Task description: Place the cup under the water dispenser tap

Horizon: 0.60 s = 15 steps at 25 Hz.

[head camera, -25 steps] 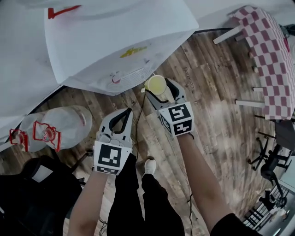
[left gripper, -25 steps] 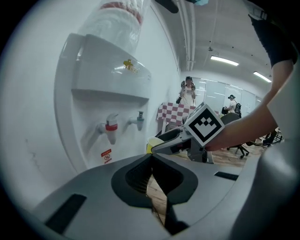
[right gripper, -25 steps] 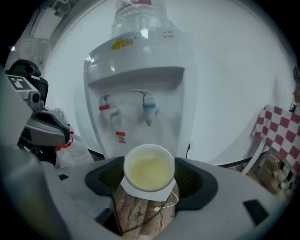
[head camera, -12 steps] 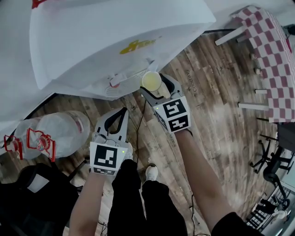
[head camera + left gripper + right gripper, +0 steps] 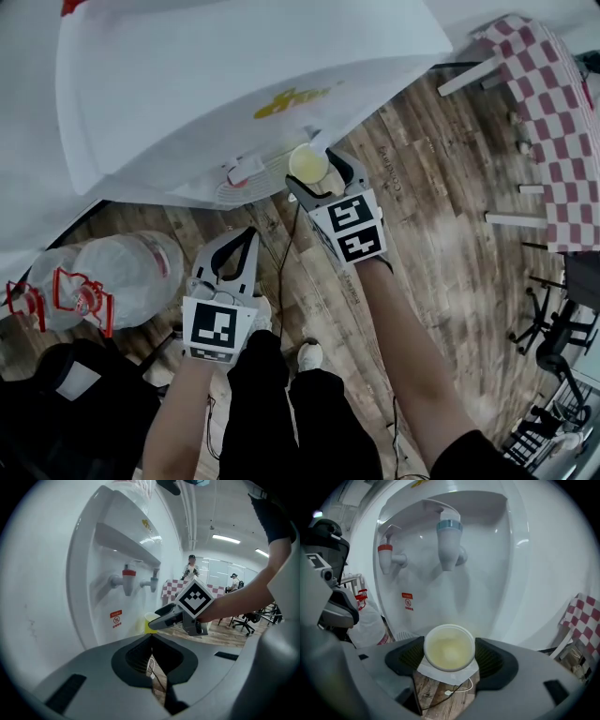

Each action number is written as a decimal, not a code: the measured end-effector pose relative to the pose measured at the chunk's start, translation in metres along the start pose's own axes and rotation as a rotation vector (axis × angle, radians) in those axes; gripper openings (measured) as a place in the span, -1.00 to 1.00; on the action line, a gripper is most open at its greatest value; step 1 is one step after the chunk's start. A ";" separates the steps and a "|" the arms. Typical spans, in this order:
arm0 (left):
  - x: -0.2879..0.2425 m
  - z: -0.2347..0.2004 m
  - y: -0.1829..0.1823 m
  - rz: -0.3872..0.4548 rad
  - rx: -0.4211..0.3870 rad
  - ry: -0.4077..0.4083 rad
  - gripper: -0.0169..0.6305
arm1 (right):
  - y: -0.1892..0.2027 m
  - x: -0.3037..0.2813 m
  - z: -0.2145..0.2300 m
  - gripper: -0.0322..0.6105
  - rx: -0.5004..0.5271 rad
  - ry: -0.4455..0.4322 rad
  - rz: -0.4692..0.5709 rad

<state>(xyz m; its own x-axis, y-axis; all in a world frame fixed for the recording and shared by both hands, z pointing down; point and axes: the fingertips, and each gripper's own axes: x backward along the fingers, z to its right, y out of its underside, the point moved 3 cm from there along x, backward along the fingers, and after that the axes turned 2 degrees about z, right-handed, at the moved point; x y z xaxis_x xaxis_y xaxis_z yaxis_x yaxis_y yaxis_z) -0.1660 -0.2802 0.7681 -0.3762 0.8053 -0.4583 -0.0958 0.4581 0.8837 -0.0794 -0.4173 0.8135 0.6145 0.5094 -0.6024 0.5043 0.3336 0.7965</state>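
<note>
The right tool [image 5: 449, 655] grips a pale yellow paper cup [image 5: 449, 648] between its two dark jaws, one jaw on each side of the cup wall. The cup stands upright with its open mouth upward, and it is held in the air above the wooden plank floor [image 5: 422, 216]. Just beyond the cup is the recessed front of the white water dispenser [image 5: 497, 559]. The blue-ringed tap [image 5: 449, 541] hangs above the cup and a little farther away. I cannot tell whether the cup is exactly beneath it. The red-capped tap [image 5: 385, 557] is to the left of the cup.

The left tool [image 5: 151, 638] has its jaws pressed together with nothing between them. It is held nearer to the person and to the left of the right tool, apart from the dispenser.

On the floor at the left lies a large clear plastic water bottle [image 5: 112, 267] on its side. At the far right is a red-and-white checked cloth [image 5: 544, 112].
</note>
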 end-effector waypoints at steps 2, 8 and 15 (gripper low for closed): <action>0.000 -0.002 0.001 0.000 0.000 0.001 -0.90 | 0.000 -0.003 0.000 0.17 0.003 0.002 -0.007; 0.003 -0.006 0.002 0.000 0.000 0.004 -0.90 | -0.002 -0.011 -0.004 0.18 0.026 -0.002 -0.016; 0.007 -0.011 0.005 -0.005 0.002 0.002 -0.90 | -0.002 -0.007 -0.005 0.19 0.024 0.011 -0.010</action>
<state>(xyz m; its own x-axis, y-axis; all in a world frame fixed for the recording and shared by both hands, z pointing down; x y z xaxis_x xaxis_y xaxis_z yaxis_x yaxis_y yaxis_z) -0.1794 -0.2759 0.7706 -0.3775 0.8024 -0.4622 -0.0955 0.4627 0.8814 -0.0885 -0.4176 0.8163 0.6029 0.5146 -0.6097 0.5249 0.3197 0.7888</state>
